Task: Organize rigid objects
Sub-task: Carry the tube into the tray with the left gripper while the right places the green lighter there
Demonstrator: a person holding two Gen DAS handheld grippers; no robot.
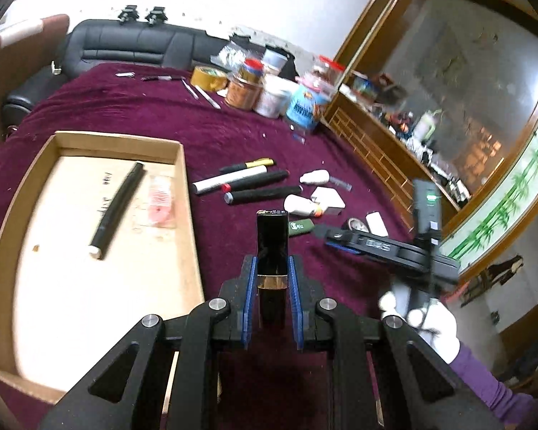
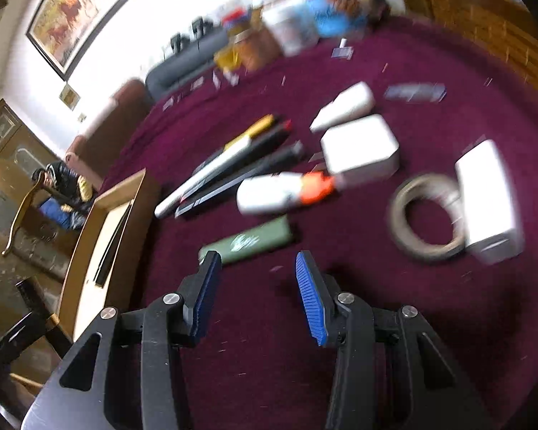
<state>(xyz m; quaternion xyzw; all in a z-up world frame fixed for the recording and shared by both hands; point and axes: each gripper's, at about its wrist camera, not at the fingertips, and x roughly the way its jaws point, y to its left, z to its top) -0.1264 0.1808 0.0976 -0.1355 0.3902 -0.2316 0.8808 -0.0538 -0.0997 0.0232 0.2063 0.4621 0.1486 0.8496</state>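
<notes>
My left gripper point(image 1: 272, 268) is shut on a black and gold rectangular case point(image 1: 272, 247), held upright above the maroon cloth, just right of the cardboard tray point(image 1: 183, 179). The tray holds one black marker point(image 1: 120, 204). My right gripper point(image 2: 256, 263) is open and empty above the cloth, near a green case point(image 2: 249, 240); it also shows in the left wrist view point(image 1: 344, 234). Beyond lie several markers point(image 2: 233, 165), a white bottle with an orange cap point(image 2: 276, 193), white boxes point(image 2: 358, 150) and a tape ring point(image 2: 426, 215).
Jars, tubs and a tape roll point(image 1: 208, 77) crowd the table's far edge. A wooden mirror cabinet point(image 1: 376, 136) stands at the right. A black sofa point(image 1: 125, 44) is behind. The tray's near part point(image 1: 89, 304) is bare.
</notes>
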